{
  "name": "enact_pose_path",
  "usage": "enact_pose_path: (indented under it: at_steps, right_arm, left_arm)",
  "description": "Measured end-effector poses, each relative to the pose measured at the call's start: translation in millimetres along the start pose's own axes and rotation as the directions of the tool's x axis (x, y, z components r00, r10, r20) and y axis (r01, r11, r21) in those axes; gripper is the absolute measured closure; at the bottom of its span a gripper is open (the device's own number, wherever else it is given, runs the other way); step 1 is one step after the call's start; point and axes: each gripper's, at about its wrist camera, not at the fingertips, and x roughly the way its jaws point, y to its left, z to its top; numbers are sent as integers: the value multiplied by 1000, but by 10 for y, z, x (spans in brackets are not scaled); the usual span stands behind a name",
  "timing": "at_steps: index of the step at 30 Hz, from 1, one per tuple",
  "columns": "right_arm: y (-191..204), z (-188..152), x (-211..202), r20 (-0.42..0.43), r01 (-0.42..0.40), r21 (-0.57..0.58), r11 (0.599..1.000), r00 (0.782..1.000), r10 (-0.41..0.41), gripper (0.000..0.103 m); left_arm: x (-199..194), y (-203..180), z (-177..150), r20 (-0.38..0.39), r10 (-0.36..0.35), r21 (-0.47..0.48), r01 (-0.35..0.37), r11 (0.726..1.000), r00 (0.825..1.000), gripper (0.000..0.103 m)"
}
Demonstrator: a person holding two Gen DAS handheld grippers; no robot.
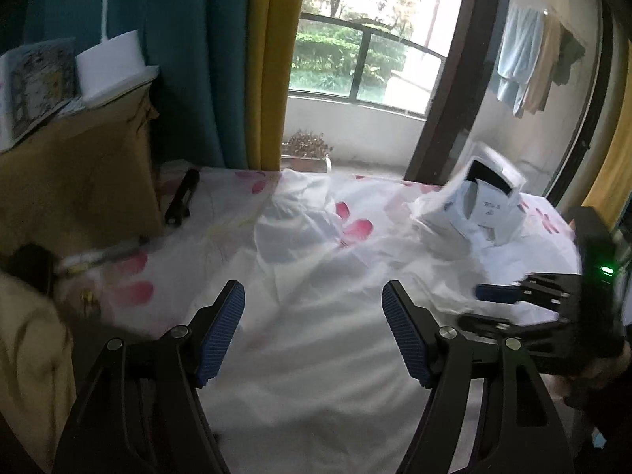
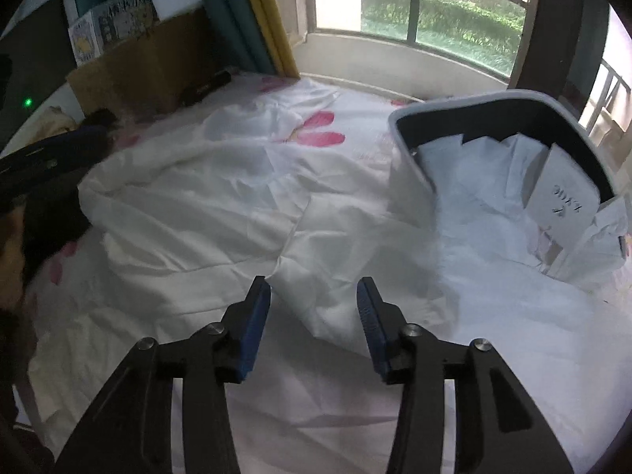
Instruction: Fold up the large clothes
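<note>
Two hand-held grippers hang over the bed, and neither holds anything. The left hand-held gripper [image 1: 314,331] has its jaws wide apart over bare white cloth; the right hand-held gripper [image 2: 314,316] has its jaws partly apart, also with nothing between the pads.

As far as I can judge, the folding is partly done. The white shirt [image 2: 221,213] lies spread across the middle of the bed [image 1: 130,288], over the sheet with its pink petals. A straight edge of cloth runs down its middle in the right wrist view, so one side panel looks already turned in over the body. The bunched, rumpled part toward the bed's left edge is not yet smoothed or folded, and the garment is nowhere near a compact stack. More folds and some flattening seem to be left.

The stiff collar [image 2: 501,126] stands upright toward the bed's far right corner, near the window. It forms an open ring, and inside it sit a card insert [image 2: 563,197] and crumpled white packing paper. At the bed's far left corner stands a cardboard box [image 1: 79,181]; a book and a white appliance rest on top of it, and its inside is hidden.
</note>
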Motion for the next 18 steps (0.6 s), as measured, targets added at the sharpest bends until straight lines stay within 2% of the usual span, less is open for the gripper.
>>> enact_pose_path:
  at_steps: [3,5,12,14,15,16,17,18]
  right_arm:
    - [-88,0,-102,22,22,15,1000,1000,-22,58]
    - [-189,-21,-159,36,34,38,999,999,-35,58]
    - [-562,-56,-282,34,108,115,988,993,-112,58]
    - [-683,-48,-326,35,119,137,983,992,-125,58]
    - [-722,-53,-338,35,126,144,981,991,-132,58]
    - [-786,-70,-360,34,133,153,979,990,-140,58]
    - [-820,-93,-367,34,138,159,978,989,-145,58]
    - [-860,-128,-379,34,142,165,976,988,-150,58]
  left_arm:
    - [277,120,145,-40,10,-8,-10,1000,999,28]
    - [446,198,219,-69,-10,-32,8,999,998,33]
    - [969,301,422,-141,-14,-49,7,999,990,37]
    - [1101,328,433,-170,-12,-52,3,999,985,54]
    - [1180,346,425,-194,-13,-59,2,998,981,67]
    - [1226,354,411,-206,-13,-61,0,998,978,74]
    - [1245,347,391,-201,-6,-52,-4,999,980,76]
    - [1248,327,384,-197,0,-35,-7,999,980,86]
